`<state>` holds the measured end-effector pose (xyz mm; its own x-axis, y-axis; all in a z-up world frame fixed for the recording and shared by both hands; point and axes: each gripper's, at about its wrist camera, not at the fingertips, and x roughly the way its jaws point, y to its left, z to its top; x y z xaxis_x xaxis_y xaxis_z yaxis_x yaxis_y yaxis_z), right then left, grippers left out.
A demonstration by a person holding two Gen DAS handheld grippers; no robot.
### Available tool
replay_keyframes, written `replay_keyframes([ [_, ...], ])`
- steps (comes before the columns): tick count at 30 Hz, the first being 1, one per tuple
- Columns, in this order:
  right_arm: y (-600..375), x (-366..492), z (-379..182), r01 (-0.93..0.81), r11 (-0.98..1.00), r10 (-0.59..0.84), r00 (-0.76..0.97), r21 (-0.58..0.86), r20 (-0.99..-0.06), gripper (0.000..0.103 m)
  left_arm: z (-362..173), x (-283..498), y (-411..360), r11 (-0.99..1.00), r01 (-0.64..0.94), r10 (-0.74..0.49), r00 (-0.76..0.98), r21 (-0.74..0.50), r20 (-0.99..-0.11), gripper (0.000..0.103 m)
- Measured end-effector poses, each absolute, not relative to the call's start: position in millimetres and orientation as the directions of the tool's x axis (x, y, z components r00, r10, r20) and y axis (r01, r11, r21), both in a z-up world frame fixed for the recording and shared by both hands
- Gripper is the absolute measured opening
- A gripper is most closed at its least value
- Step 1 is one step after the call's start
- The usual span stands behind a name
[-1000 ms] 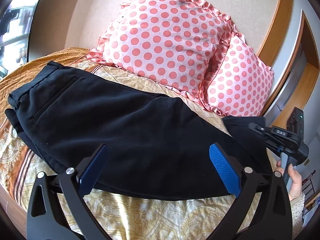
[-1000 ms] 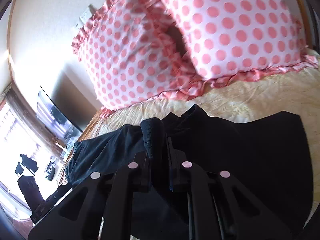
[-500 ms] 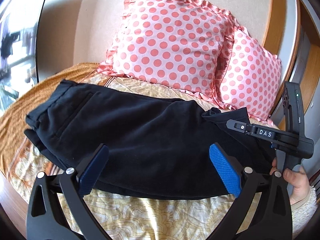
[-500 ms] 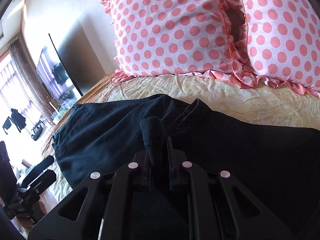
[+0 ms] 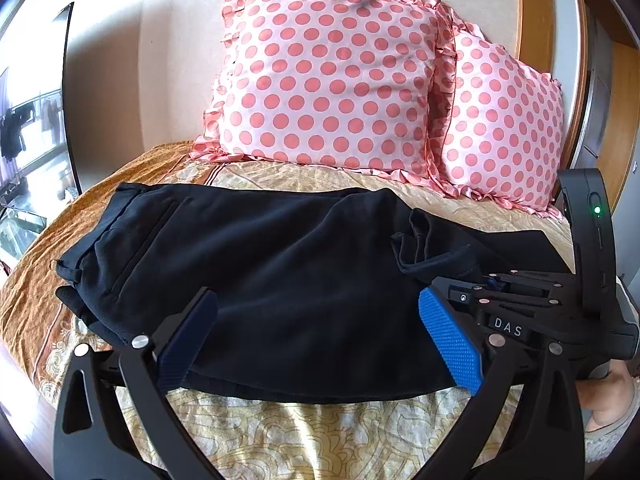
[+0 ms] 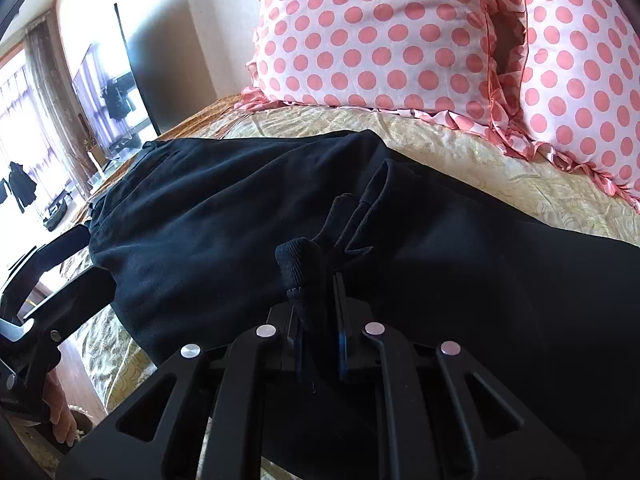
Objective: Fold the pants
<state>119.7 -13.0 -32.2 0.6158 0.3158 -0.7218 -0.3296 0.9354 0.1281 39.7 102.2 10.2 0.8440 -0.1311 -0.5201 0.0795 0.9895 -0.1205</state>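
Note:
Black pants (image 5: 256, 280) lie across the bed with the waistband at the left and the legs running right. My left gripper (image 5: 320, 336) is open and empty, its blue pads above the near edge of the pants. My right gripper (image 6: 318, 304) is shut on the leg hem of the pants (image 6: 304, 268) and holds it over the middle of the garment. In the left wrist view the right gripper (image 5: 500, 292) shows at the right with the bunched hem (image 5: 420, 244) in front of it. The pants fill the right wrist view (image 6: 224, 232).
Two pink polka-dot pillows (image 5: 332, 76) (image 5: 500, 128) stand against the wall behind the pants. The gold patterned bedspread (image 5: 320, 432) covers the bed, whose near left edge drops to the floor. A dark screen (image 6: 160, 64) stands at the far left.
My right gripper has carried the leg hem leftward over the pants, toward the waistband. The left gripper stayed open and moved back and up a little.

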Motion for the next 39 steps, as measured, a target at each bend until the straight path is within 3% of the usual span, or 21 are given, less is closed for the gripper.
replay_keyframes([
  [7, -2, 112, -40, -0.321, 0.945, 0.264, 0.621, 0.068, -0.738, 0.017, 8, 40, 108, 0.990, 0.061, -0.120, 0.837, -0.126, -0.535, 0.101],
  [9, 0, 110, -42, -0.331, 0.941, 0.269, 0.615, 0.067, -0.741, 0.024, 8, 40, 110, 0.990, 0.056, -0.119, 0.833, -0.131, -0.540, 0.101],
  [11, 6, 106, -43, -0.353, 0.932, 0.288, 0.602, 0.075, -0.745, 0.044, 7, 40, 112, 0.989, 0.051, -0.120, 0.830, -0.140, -0.544, 0.101],
  [14, 14, 99, -41, -0.376, 0.924, 0.295, 0.599, 0.063, -0.744, 0.057, 6, 40, 117, 0.988, 0.039, -0.115, 0.827, -0.147, -0.550, 0.101],
  [18, 4, 96, -32, -0.367, 0.922, 0.338, 0.600, 0.127, -0.725, 0.057, 5, 37, 126, 0.989, 0.019, -0.096, 0.829, -0.145, -0.551, 0.101],
  [25, 2, 91, -20, -0.332, 0.939, 0.301, 0.654, 0.094, -0.694, 0.059, 3, 38, 137, 0.988, -0.012, -0.075, 0.825, -0.151, -0.560, 0.101],
  [28, 8, 80, -7, -0.368, 0.928, 0.317, 0.701, 0.057, -0.638, 0.059, 3, 37, 139, 0.989, -0.019, -0.065, 0.826, -0.144, -0.560, 0.101],
  [31, 11, 77, 4, -0.314, 0.948, 0.218, 0.769, -0.057, -0.601, 0.059, 3, 37, 143, 0.988, -0.034, -0.056, 0.827, -0.149, -0.560, 0.101],
  [39, 11, 113, -37, -0.231, 0.960, 0.042, 0.683, -0.160, -0.730, 0.059, 2, 36, 141, 0.990, -0.027, -0.058, 0.824, -0.142, -0.564, 0.101],
])
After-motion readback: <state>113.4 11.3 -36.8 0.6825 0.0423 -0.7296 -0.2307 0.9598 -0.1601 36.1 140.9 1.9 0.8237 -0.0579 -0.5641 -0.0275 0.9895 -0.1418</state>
